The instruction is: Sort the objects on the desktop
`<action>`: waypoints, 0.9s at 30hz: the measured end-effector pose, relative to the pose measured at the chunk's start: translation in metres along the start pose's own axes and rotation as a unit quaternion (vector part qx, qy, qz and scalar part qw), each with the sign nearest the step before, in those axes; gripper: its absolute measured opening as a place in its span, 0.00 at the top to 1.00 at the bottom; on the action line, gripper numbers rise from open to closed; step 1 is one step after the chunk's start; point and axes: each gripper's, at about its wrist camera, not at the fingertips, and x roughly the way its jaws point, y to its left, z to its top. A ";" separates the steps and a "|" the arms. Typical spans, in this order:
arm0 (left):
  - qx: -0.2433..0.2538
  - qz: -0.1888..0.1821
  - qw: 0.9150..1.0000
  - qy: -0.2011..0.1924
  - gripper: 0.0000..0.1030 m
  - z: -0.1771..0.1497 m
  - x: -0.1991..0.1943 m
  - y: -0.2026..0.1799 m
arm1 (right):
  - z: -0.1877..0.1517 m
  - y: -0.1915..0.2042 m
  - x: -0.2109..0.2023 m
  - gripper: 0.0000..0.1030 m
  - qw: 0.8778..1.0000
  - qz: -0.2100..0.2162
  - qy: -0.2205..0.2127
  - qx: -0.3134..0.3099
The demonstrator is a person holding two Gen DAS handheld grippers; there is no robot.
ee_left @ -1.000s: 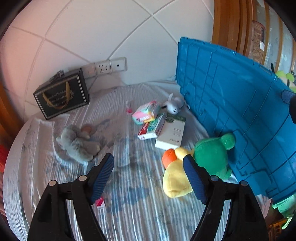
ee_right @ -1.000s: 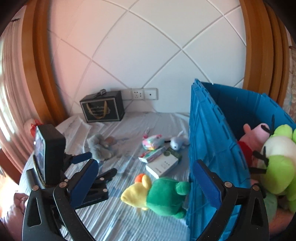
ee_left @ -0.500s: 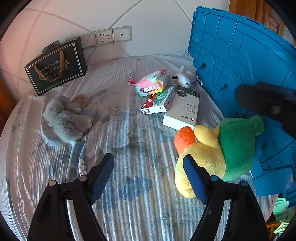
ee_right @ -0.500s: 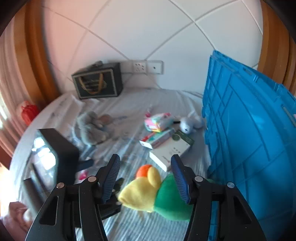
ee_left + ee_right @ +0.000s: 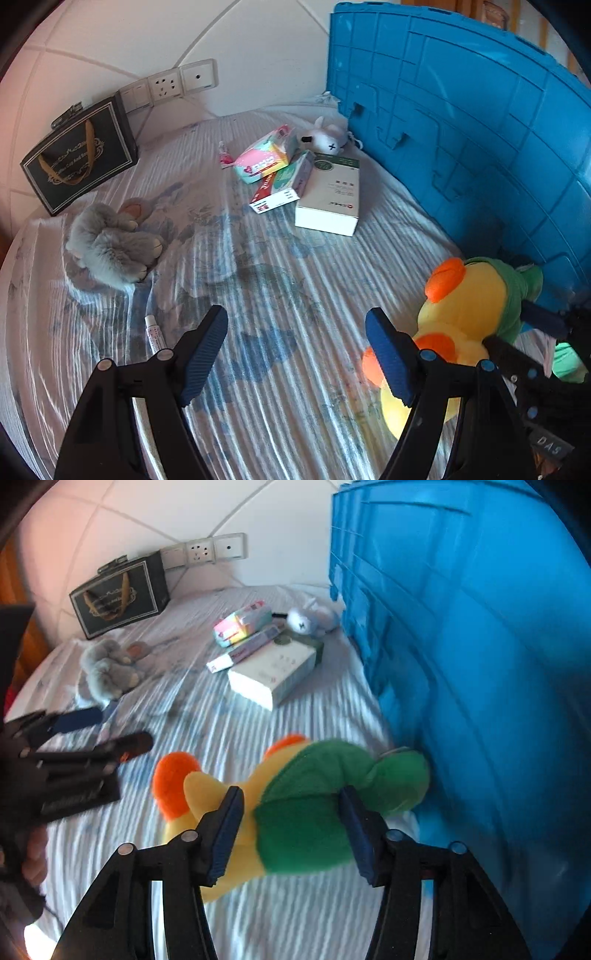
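Jaws of the right gripper apparently pinch the green-and-yellow plush duck, left gripper open; squeeze firmly before lifting.

The bed sheet is pale white-blue with fine ribbed stripes and faded blue floral prints; the crate is bright blue with a moulded grid; the duck plush is yellow with orange beak and feet and a green hood; the furry plush is grey; the gift bag is black with gold handle and lettering; the large box is white with a green end; the tissue pack is pink, yellow and green; both claws carry dark blue ribbed pads on black frames.
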 end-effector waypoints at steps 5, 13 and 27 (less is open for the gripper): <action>0.014 -0.059 0.998 0.008 0.26 -0.021 -0.017 -0.019 | -0.056 -0.013 -0.016 0.43 0.997 0.007 0.007 0.078; 0.042 -0.086 0.994 0.047 0.26 -0.060 -0.028 -0.057 | -0.098 -0.049 -0.044 0.04 0.989 0.027 0.010 0.147; 0.018 -0.035 0.994 0.097 0.21 -0.100 0.002 -0.126 | -0.122 -0.117 -0.059 0.00 0.986 0.063 0.014 0.156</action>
